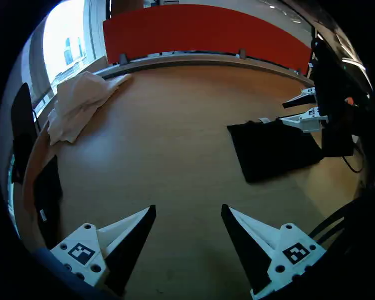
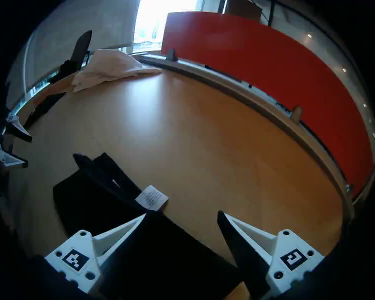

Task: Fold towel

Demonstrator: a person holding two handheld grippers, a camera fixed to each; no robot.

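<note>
Left gripper view: left tool (image 1: 187,207) spread wide over the wooden counter (image 1: 172,140); black towel (image 1: 272,147) lies off to its right. Right gripper view: right tool (image 2: 181,214) released, holding nothing, above the towel beside its white label (image 2: 151,198).

The towel (image 1: 275,150) is plain black, with a small white tag (image 2: 151,197). The crumpled cloth (image 1: 77,102) is cream. The table (image 1: 177,140) is a warm, light wood brown. The panel (image 1: 202,27) is bright red. Both the left tongs (image 1: 187,207) and the right tongs (image 2: 180,214) are white with black inner faces, and each finger has a black-and-white square marker.
</note>
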